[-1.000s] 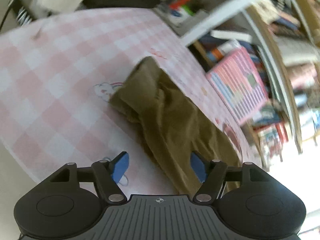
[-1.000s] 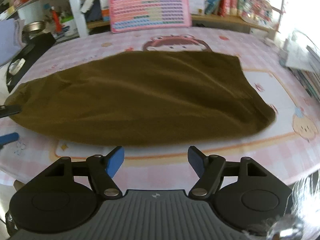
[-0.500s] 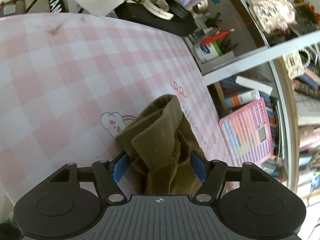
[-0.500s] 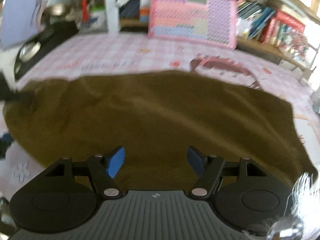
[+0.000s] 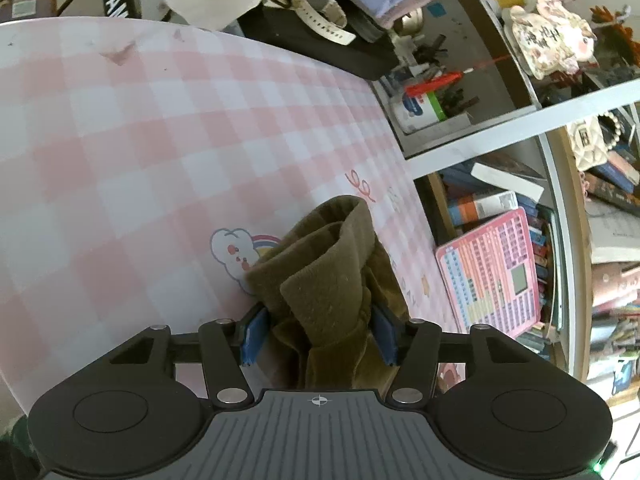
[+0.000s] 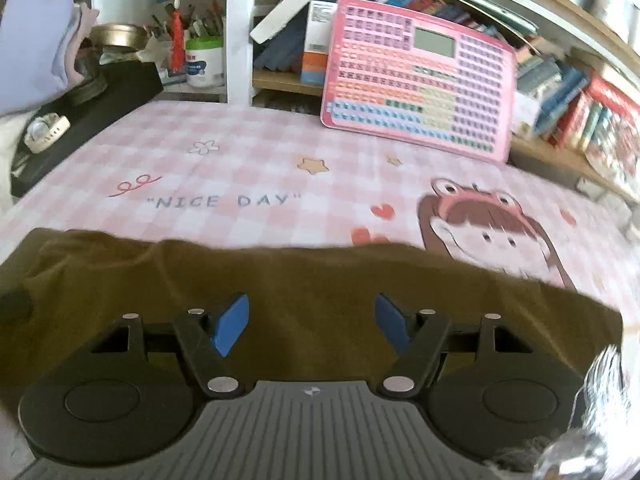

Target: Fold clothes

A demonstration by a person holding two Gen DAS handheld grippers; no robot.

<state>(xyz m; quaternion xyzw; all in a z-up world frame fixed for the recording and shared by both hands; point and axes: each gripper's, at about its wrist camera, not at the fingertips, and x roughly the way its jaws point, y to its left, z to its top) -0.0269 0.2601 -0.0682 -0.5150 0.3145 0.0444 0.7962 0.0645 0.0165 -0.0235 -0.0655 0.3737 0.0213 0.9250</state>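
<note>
Since a second ago the left gripper has come in over the end of the olive-brown fleece garment, and its jaws have just been closing with the bunched cloth between them; the blue pads now sit against the fabric, apparently gripping it. The garment lies stretched across the pink-and-white checked table mat. To the right, the right gripper has swept forward over the cloth's middle, jaws standing wide with nothing between them; blur makes its height above the cloth hard to judge. The step in hand looks like taking hold for a fold. Next, the right gripper needs to pinch an edge, so both can lift the cloth over.
</note>
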